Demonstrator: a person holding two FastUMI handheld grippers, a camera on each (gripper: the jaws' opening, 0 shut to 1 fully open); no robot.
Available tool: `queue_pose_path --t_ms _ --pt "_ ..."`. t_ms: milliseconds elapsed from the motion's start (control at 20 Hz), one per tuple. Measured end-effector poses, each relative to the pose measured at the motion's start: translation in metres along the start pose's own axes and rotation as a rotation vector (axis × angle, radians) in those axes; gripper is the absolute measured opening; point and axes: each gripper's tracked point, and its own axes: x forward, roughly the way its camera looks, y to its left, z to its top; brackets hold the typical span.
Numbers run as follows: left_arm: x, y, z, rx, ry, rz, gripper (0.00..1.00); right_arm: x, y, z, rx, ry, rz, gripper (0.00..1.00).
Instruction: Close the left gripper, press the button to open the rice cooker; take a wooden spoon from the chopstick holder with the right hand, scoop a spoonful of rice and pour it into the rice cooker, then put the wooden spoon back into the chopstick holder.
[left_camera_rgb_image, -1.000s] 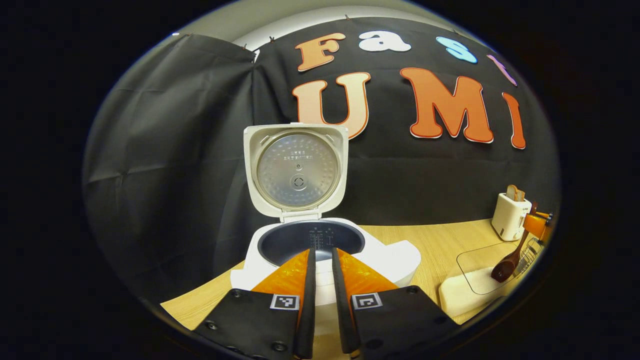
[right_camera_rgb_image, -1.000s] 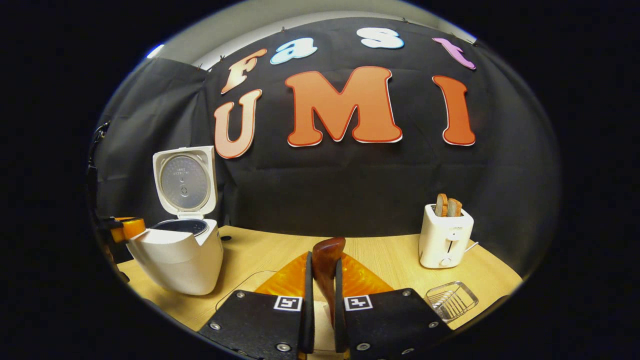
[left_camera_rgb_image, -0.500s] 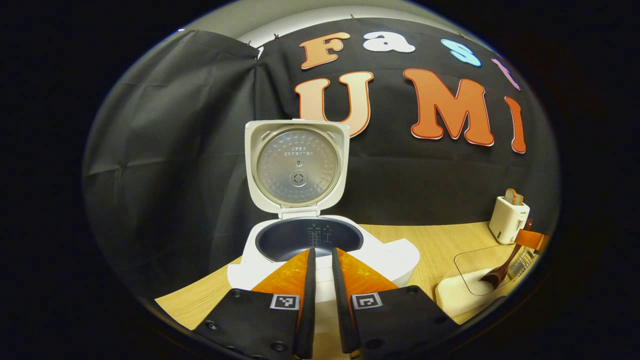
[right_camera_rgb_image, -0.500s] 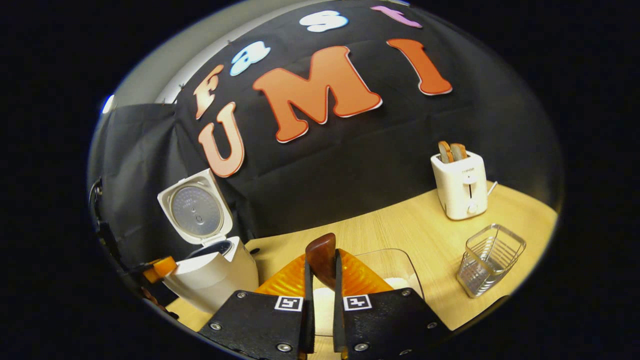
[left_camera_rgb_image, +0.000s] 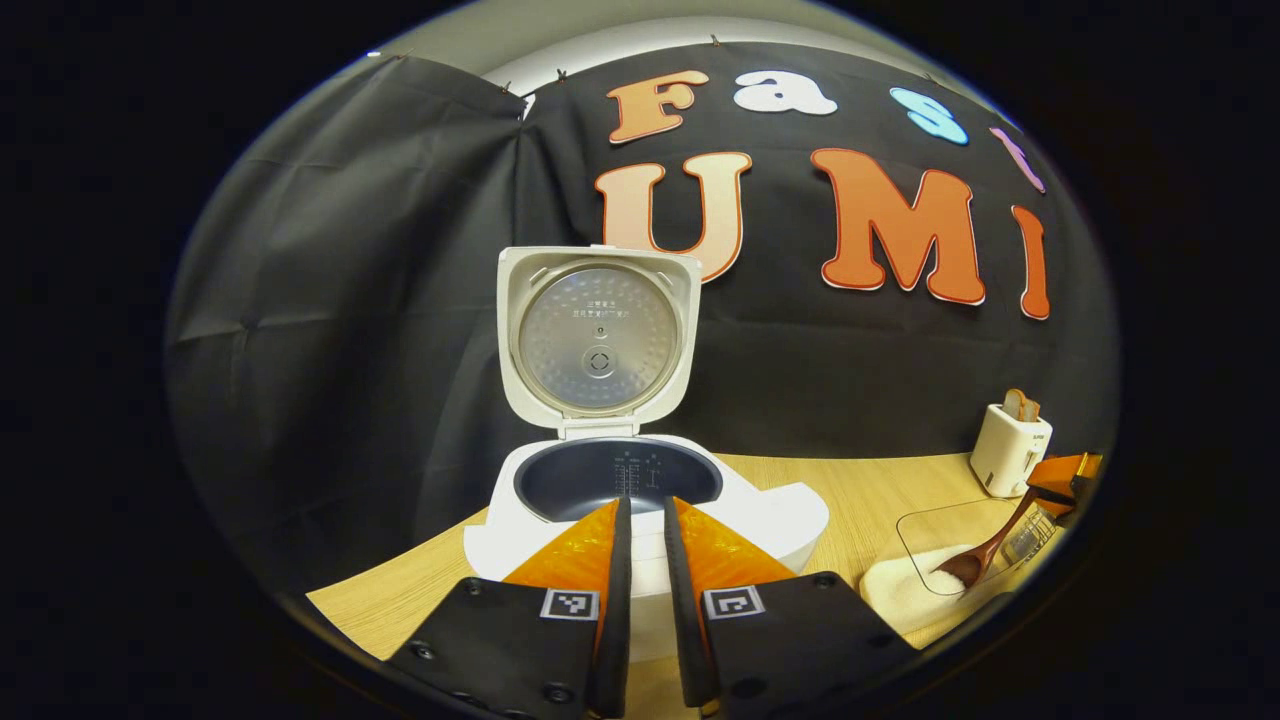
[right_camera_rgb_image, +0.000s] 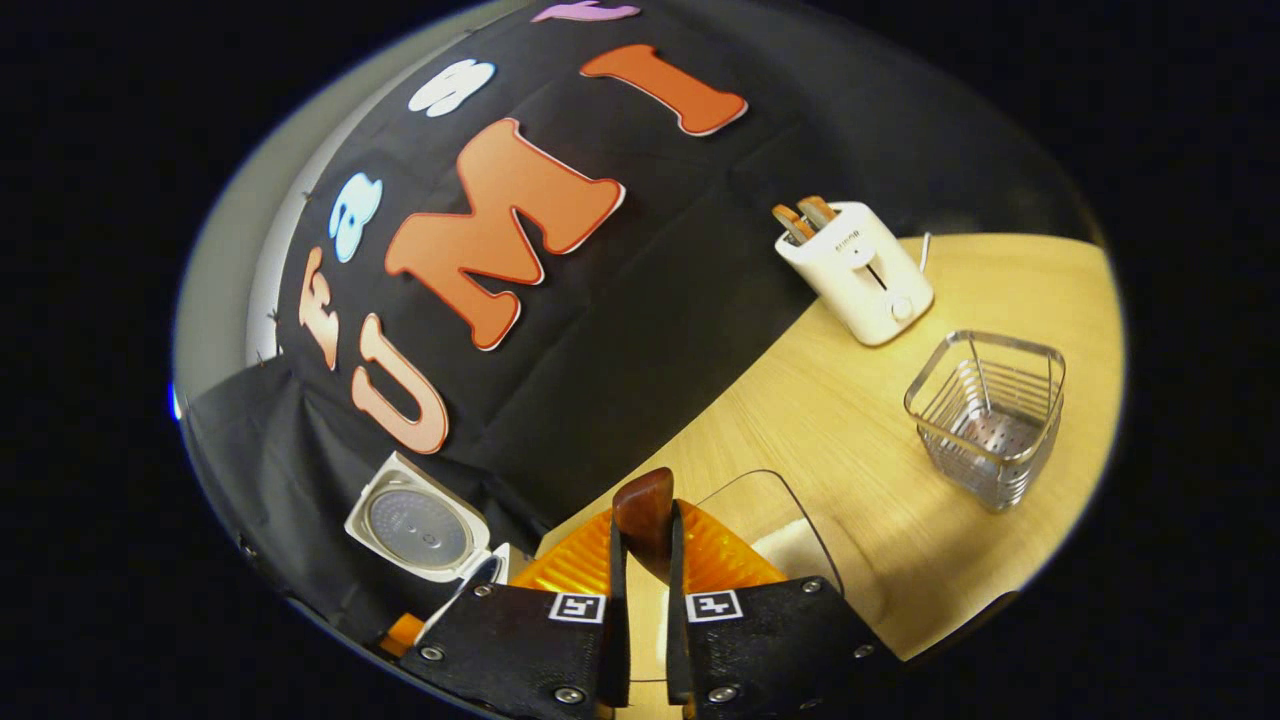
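Observation:
The white rice cooker (left_camera_rgb_image: 640, 520) stands open, its lid (left_camera_rgb_image: 598, 340) upright and its dark inner pot (left_camera_rgb_image: 618, 478) bare. My left gripper (left_camera_rgb_image: 640, 508) hovers just in front of the pot, shut with nothing between its fingers. My right gripper (right_camera_rgb_image: 640, 512) is shut on the wooden spoon's handle (right_camera_rgb_image: 645, 505). In the left gripper view, that spoon (left_camera_rgb_image: 985, 555) slants down from the right gripper (left_camera_rgb_image: 1068, 472), its bowl dipped in the white rice of a clear container (left_camera_rgb_image: 925, 575). The wire chopstick holder (right_camera_rgb_image: 985, 415) stands empty on the table.
A white toaster (right_camera_rgb_image: 855, 270) holding bread slices stands at the back of the wooden table (right_camera_rgb_image: 850, 420), beyond the chopstick holder. The rice container (right_camera_rgb_image: 790, 540) lies directly under my right gripper. The cooker's lid (right_camera_rgb_image: 418, 520) shows at lower left.
My right gripper has rolled and tipped down, lowering the spoon's bowl into the rice. The left gripper has hardly moved and stays in front of the open cooker.

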Motion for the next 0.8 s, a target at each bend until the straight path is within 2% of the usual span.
queue_pose_path --t_ms 350,450,600,650,700,750,800 --pt "-0.008 0.007 0.004 -0.004 -0.011 0.012 0.24 0.006 -0.027 0.002 0.377 0.057 0.000 0.14" --pt "-0.008 0.008 0.004 -0.006 -0.012 0.015 0.24 0.006 -0.030 0.006 0.440 0.053 0.002 0.14" --pt "-0.008 0.010 0.004 -0.010 -0.012 0.019 0.24 0.004 -0.037 0.035 0.524 -0.005 -0.003 0.14" --pt "-0.008 0.009 0.003 -0.014 -0.005 0.014 0.16 0.002 -0.039 0.046 0.554 -0.021 0.001 0.15" --pt "-0.008 0.009 0.001 -0.022 -0.001 0.013 0.17 0.000 -0.038 0.059 0.596 -0.048 0.012 0.14" --pt "-0.009 0.010 0.000 -0.024 0.002 0.014 0.25 -0.002 -0.038 0.067 0.620 -0.061 0.018 0.14" --pt "-0.008 0.012 0.000 -0.027 0.003 0.017 0.24 -0.004 -0.035 0.077 0.644 -0.080 0.032 0.14"
